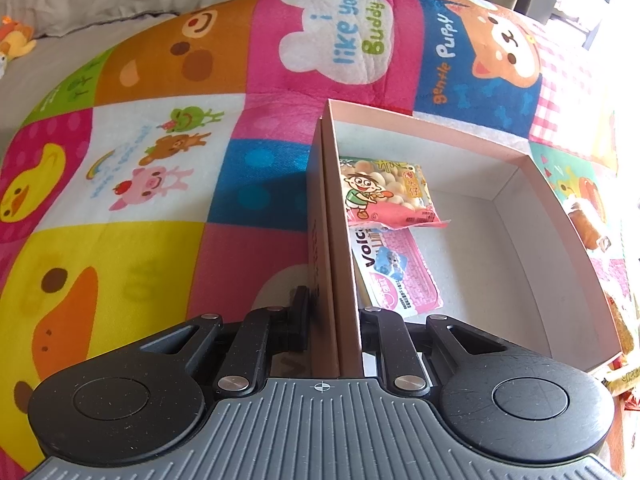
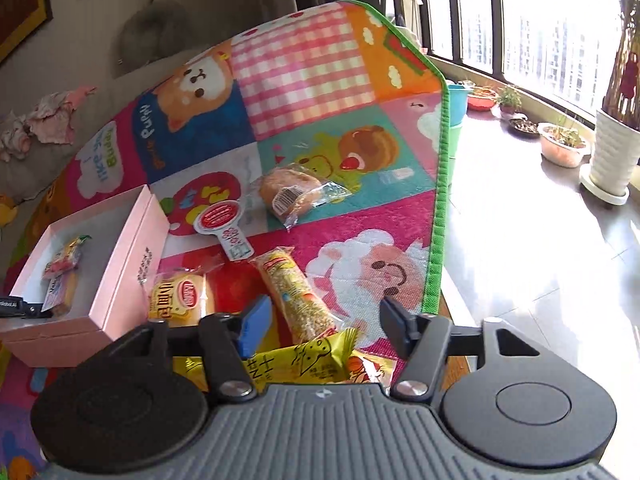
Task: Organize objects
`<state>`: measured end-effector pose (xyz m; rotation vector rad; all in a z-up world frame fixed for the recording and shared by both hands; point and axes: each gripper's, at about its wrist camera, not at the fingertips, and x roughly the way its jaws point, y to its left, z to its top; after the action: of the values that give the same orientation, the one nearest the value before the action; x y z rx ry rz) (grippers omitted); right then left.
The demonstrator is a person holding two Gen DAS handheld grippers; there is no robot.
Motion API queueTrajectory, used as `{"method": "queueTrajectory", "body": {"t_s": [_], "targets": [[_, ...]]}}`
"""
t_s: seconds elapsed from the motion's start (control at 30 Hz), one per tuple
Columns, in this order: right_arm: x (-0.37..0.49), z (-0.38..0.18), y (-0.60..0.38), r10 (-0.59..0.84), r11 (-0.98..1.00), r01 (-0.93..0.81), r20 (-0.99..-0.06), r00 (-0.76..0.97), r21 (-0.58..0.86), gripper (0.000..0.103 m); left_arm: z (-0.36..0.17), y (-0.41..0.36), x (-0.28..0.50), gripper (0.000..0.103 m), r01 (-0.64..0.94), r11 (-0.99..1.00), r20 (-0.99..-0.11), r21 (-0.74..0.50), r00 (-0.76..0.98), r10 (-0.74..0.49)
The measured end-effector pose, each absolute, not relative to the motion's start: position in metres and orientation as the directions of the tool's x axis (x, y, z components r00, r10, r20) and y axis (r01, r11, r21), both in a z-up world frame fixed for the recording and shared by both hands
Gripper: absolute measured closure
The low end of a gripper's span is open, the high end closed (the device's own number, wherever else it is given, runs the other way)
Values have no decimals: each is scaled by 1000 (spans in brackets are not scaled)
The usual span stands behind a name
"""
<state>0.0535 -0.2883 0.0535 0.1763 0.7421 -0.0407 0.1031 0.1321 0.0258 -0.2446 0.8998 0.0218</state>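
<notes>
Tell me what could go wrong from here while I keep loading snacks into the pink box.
1. The left gripper is clamped on the pink box wall; a tug could likely bend the thin card or tilt out the two packets inside.
2. The right gripper hangs open over overlapping snacks: closing may catch the yellow packet together with the grain bar.

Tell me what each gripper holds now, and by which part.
The left gripper is shut on the pink box, clamping its near side wall. The right gripper is open and holds nothing.
</notes>
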Motion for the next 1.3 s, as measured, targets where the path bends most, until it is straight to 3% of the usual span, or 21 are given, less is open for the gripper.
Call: {"method": "queueTrajectory", "body": {"t_s": [0.1,0.2,0.37,0.4,0.47,0.5,0.63,0.93,1.1,1.17,1.3], "targets": [[62,44,-296,-32,983,150,-698,715,109,65,26,132,103,86,-119,972,-777,-201,624,-85],[46,42,-297,8,984,124,-720,694,130,65,26,132,103,86,-119,973,-779,-200,622,-84],[-17,37,-267,320,946,-136,-778,541,295,64,26,131,103,86,-120,974,-783,-194,617,-80],[-28,38,-258,326,945,-167,-781,533,280,63,26,131,103,86,-118,975,-782,-191,618,-79],[-44,40,-244,347,937,-218,-781,520,272,48,25,131,102,86,-113,975,-780,-191,620,-81],[-48,41,-239,354,934,-237,-779,518,266,45,25,131,102,86,-112,975,-779,-193,622,-83],[-50,43,-215,295,941,-306,-793,533,144,38,25,132,102,86,-112,974,-778,-196,622,-84],[-14,35,-203,206,962,-270,-788,580,53,39,25,131,103,86,-107,976,-777,-191,623,-84],[8,25,-205,194,974,-205,-804,562,92,58,25,129,103,86,-100,978,-777,-182,624,-81],[8,27,-200,213,968,-232,-811,545,98,77,26,128,104,87,-96,980,-781,-172,620,-76],[-1,33,-186,292,939,-310,-825,484,151,82,27,125,105,87,-89,985,-787,-147,614,-62]]}}
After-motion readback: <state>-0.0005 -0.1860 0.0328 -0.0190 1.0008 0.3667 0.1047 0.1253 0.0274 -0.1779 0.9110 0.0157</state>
